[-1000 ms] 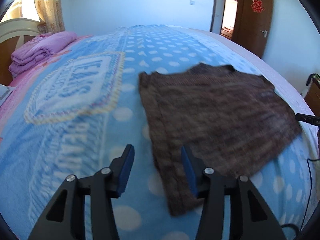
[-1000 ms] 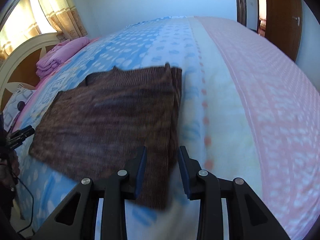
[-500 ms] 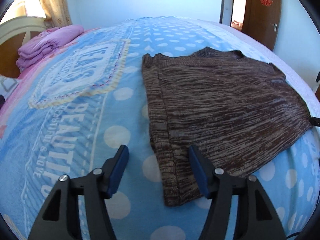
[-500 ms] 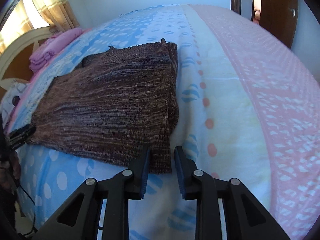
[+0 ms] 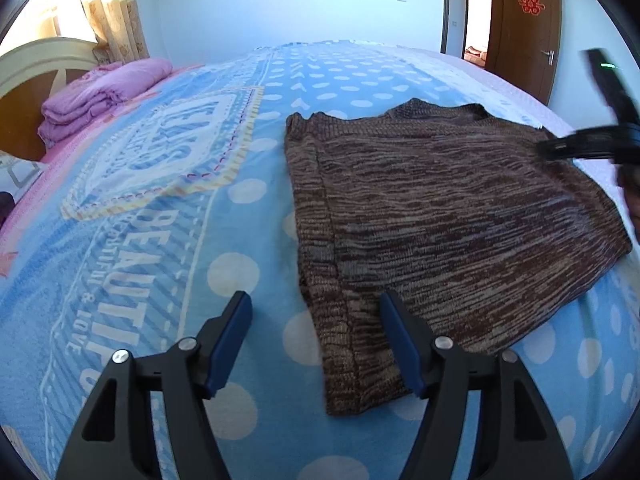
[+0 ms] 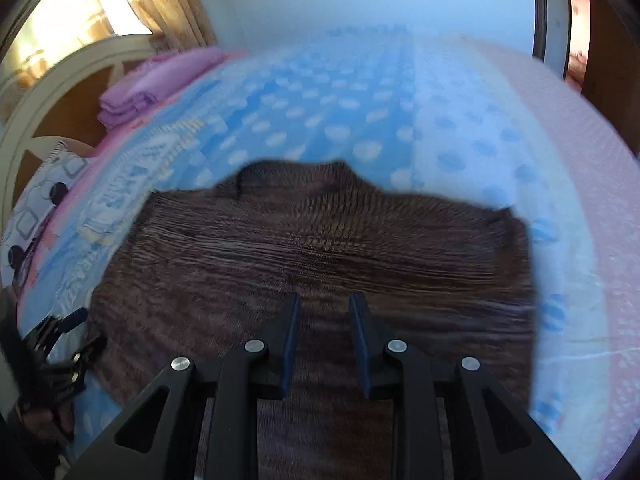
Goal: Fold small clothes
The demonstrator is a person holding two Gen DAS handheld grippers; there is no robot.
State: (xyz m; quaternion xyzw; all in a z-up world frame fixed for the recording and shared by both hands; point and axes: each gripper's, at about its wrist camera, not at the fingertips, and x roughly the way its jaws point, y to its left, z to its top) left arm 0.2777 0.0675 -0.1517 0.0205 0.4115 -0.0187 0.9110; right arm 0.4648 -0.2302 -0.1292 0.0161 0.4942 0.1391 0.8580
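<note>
A brown knitted sweater (image 5: 448,216) lies flat on the blue polka-dot bedspread (image 5: 168,240), neckline at the far side. My left gripper (image 5: 316,320) is open and empty, just above the sweater's near left corner, jaws astride its left edge. My right gripper (image 6: 324,320) is open with a narrow gap and hovers over the middle of the sweater (image 6: 320,248); that view is blurred. The right gripper also shows at the right edge of the left wrist view (image 5: 576,148), over the sweater's right side.
A folded purple blanket (image 5: 96,100) lies by the headboard (image 5: 36,60) at far left. A patterned pillow (image 6: 36,200) lies at the left. A brown door (image 5: 524,28) stands at far right. The bedspread turns pink (image 6: 580,184) on the right.
My right gripper has swung from the sweater's near right corner to above its middle, moving fast. My left gripper has stayed at the near left corner, open.
</note>
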